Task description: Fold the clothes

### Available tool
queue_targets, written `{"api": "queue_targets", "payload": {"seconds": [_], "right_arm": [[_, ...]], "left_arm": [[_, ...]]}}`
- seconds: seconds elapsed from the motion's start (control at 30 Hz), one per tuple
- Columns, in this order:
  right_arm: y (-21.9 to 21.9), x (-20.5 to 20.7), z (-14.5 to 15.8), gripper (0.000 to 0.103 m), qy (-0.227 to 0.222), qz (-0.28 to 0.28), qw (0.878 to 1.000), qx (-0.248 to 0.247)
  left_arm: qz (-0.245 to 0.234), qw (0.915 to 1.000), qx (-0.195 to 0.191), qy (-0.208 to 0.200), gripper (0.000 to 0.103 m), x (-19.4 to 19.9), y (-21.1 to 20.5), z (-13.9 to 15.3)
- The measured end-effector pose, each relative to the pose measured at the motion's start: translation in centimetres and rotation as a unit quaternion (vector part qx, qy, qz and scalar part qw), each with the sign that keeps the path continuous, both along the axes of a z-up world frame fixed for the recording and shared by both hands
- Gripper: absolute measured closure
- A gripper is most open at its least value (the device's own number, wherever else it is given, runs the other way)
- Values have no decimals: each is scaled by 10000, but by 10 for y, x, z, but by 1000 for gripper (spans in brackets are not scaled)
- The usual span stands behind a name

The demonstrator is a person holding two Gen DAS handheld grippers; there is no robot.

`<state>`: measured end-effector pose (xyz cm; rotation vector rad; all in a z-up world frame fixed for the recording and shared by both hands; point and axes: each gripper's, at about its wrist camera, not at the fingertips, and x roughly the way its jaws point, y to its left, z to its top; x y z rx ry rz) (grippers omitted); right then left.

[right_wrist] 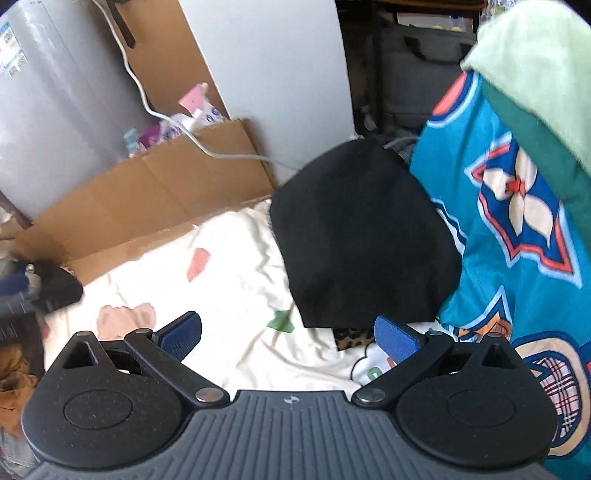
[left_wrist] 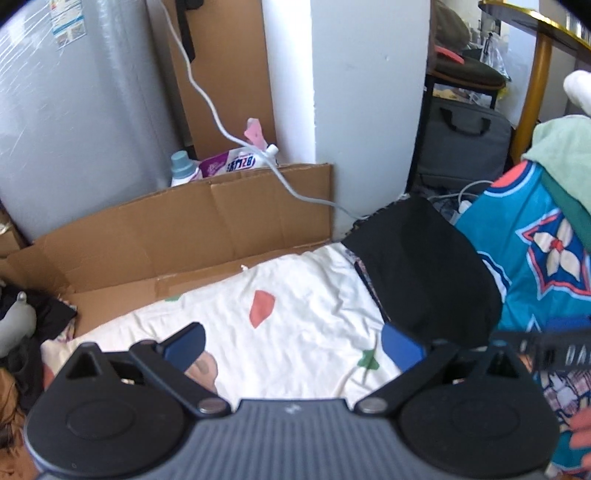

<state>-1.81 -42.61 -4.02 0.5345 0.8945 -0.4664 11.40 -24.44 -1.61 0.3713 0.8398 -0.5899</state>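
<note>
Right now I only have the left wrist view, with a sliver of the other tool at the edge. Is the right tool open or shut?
Observer: Open. The right tool has its fingers spread with nothing between them.
Reviewer: What lies at the near edge of the black garment? A finger blocks it for me.
Observer: A leopard-print patch peeks out from under the black garment.

Only mirrored lettering, seemingly "BZLLBS", shows on a detergent pouch (left_wrist: pixel 240 162); the fridge sticker (left_wrist: pixel 68 22) is illegible.
</note>
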Motion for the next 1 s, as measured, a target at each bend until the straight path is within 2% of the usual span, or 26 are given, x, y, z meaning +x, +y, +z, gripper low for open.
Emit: {"api": "queue_targets", "payload": {"seconds": [0.3, 0.4, 0.47, 0.67, 0.73, 0.83, 1.0], "right_arm": [[20, -8, 72, 0, 78, -84, 9993, -363], [36, -18, 100, 0, -69, -127, 9985, -537], [48, -22, 113, 0, -193, -45, 9976, -658], [56, -40, 132, 0, -550, -250, 9943, -873], [56, -48, 138, 0, -674, -227, 9928, -968], [58, -61, 144, 0, -835, -237, 9902, -1092], [64, -75, 135, 0, -916, -175, 9911, -947]], "left_arm": [[267, 9992, -161, 263, 0, -14, 31, 24], [477, 9975, -174, 487, 0, -20, 38, 34], [403, 9981, -229, 395, 0, -31, 38, 45], [309, 9983, -465, 158, 0, -58, 38, 80], [375, 9980, -513, 24, 0, -64, 42, 89], [550, 9956, -761, 33, 0, -69, 52, 101], [877, 9925, -824, -217, 0, -81, 71, 113]]}}
